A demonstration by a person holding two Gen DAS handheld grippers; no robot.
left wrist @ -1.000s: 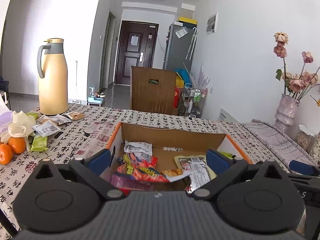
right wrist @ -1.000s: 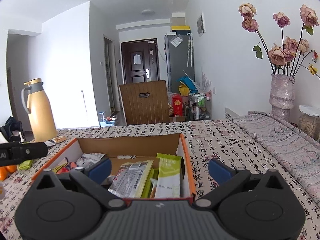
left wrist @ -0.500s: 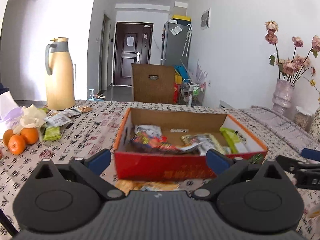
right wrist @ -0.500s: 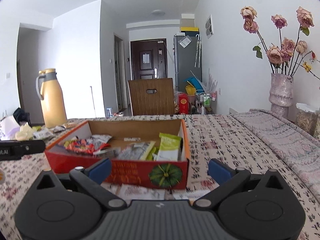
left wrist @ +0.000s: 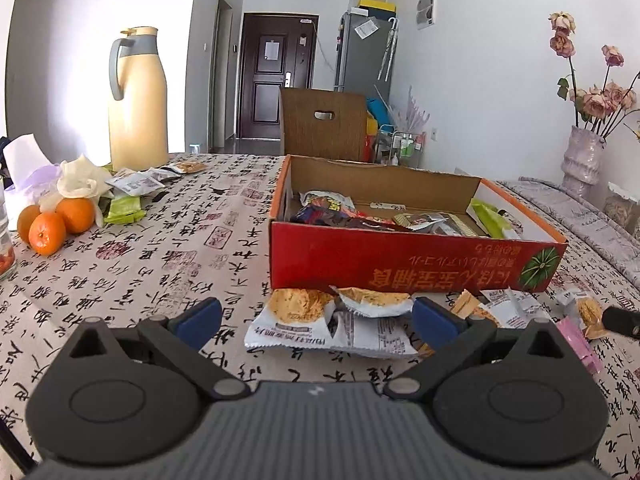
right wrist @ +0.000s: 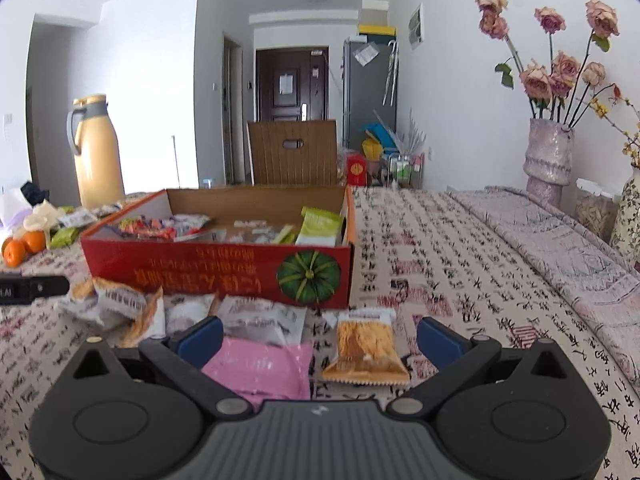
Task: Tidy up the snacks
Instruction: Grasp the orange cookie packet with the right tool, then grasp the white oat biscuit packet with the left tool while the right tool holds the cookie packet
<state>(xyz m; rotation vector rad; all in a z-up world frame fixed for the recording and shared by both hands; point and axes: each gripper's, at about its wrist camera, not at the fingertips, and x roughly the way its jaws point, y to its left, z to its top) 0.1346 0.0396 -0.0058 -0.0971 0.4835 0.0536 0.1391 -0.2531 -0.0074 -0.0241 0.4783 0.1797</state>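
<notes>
A red cardboard box [left wrist: 400,258] [right wrist: 224,266] holding several snack packets stands on the patterned tablecloth. In front of it lie loose packets: a white-and-orange one [left wrist: 320,320] between my left gripper's open blue fingertips, and a pink packet [right wrist: 260,364] and an orange cracker packet [right wrist: 366,348] between my right gripper's. My left gripper [left wrist: 316,320] is open and holds nothing. My right gripper [right wrist: 320,338] is also open and holds nothing. More packets [left wrist: 132,184] lie far left by the jug.
A yellow thermos jug [left wrist: 138,100] stands at the back left, with oranges [left wrist: 52,224] and tissue near it. A vase of dried roses [right wrist: 550,152] stands at the right on a folded cloth. A wooden chair back [left wrist: 324,124] rises behind the table.
Both grippers have pulled back from over the box toward the near table edge and dropped lower. The loose packets in front of the box have come into view.
</notes>
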